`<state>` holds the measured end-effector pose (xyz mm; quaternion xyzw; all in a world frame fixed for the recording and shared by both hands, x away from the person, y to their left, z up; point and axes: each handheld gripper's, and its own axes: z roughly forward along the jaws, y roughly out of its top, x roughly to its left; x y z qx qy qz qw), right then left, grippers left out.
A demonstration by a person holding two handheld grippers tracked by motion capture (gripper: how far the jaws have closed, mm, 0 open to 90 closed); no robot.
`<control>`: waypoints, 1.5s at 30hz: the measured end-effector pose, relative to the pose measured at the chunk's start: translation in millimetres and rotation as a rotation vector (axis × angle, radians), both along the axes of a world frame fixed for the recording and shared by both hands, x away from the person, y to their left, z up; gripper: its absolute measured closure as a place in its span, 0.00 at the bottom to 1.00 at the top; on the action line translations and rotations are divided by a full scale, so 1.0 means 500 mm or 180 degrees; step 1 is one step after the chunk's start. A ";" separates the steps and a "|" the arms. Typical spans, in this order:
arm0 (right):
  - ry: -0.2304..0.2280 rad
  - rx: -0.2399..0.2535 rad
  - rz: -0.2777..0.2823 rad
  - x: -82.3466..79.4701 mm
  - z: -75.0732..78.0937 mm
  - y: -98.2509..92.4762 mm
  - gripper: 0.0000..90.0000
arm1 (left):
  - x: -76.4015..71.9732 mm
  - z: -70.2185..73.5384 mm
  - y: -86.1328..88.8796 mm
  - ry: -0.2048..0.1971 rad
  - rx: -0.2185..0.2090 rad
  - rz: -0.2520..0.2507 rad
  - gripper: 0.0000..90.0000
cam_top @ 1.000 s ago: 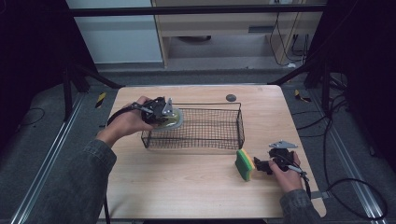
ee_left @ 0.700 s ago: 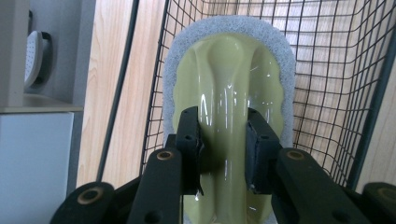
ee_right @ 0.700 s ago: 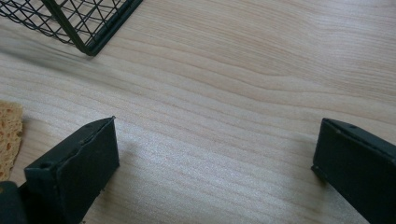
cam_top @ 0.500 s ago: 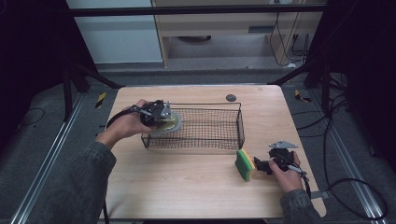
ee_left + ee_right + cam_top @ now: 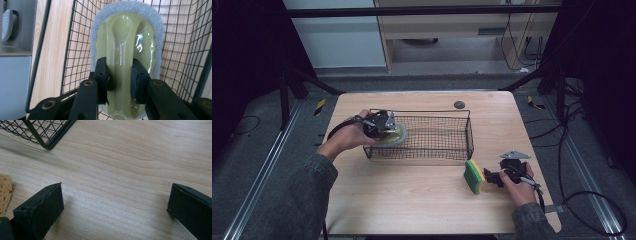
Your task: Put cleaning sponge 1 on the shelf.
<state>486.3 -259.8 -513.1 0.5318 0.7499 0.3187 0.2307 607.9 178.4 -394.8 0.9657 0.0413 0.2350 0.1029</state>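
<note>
Scrubber clamped by its handle in left gripper, inside basket at its left end. Step looks like placing it: lower, then release. Right gripper wide open, empty, beside sponge on table.

A pale yellow-green plastic scrubber with a grey fibre pad sat at the left end of the black wire mesh basket, on the table's far half. A green-and-yellow rectangular sponge stood on edge near the table's front right corner, apart from the basket.
</note>
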 end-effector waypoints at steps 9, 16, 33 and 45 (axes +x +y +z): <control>0.0000 0.0000 0.0000 0.000 0.000 0.000 0.00 | 0.006 -0.010 -0.001 0.0057 0.0015 0.0036 0.79; 0.0000 0.0000 0.0000 0.000 0.000 0.000 0.01 | 0.009 -0.030 0.006 0.0120 0.0043 0.0076 0.79; 0.0000 0.0000 0.0000 0.000 0.000 0.000 0.00 | 0.010 -0.044 0.003 0.0211 0.0032 0.0130 0.78; 0.0003 0.0002 -0.0002 0.000 0.000 0.000 0.00 | 0.004 -0.043 -0.002 0.0269 0.0023 0.0112 0.74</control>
